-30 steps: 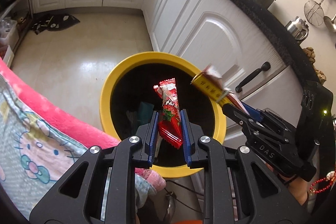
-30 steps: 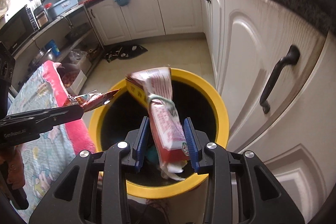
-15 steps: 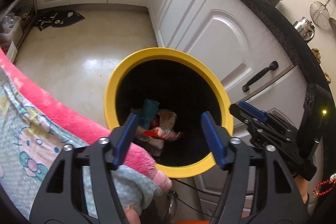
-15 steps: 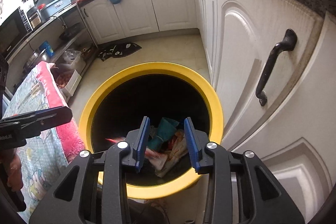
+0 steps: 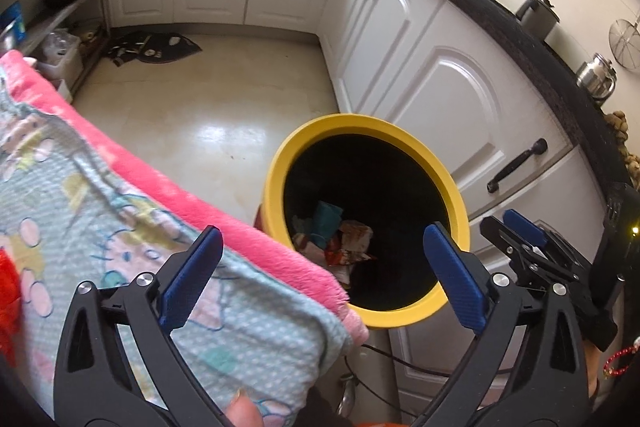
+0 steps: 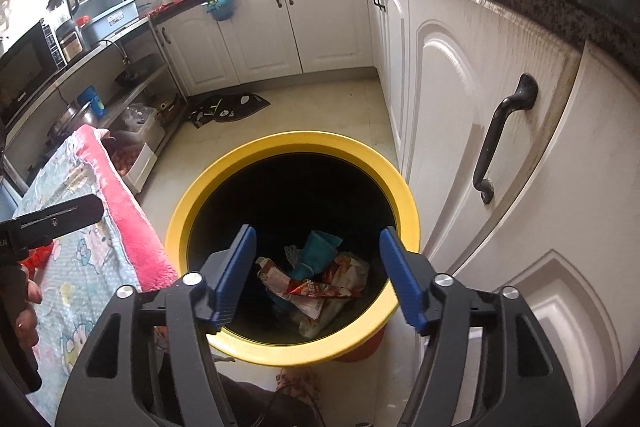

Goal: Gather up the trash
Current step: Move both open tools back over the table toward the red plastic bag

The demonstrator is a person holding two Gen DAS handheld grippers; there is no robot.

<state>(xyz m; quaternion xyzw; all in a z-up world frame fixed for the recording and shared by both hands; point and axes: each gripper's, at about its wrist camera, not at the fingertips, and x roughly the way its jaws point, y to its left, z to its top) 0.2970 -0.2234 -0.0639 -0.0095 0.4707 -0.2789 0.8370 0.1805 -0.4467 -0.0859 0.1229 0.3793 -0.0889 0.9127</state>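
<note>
A yellow-rimmed trash bin stands on the floor by the white cabinets. Several wrappers lie at its bottom, among them a red one and a teal one. My left gripper is wide open and empty, over the bin's near left rim and the blanket edge. My right gripper is wide open and empty above the bin mouth; it also shows in the left wrist view at the bin's right. The left gripper's tip shows in the right wrist view.
A pink-edged cartoon blanket covers a surface left of the bin. White cabinets with a black handle stand right of it. A dark mat lies on the tiled floor. Something red lies on the blanket.
Both grippers let go of their wrappers, which fell into the bin. Both then opened wider. The left gripper has drawn back and left, over the blanket.
</note>
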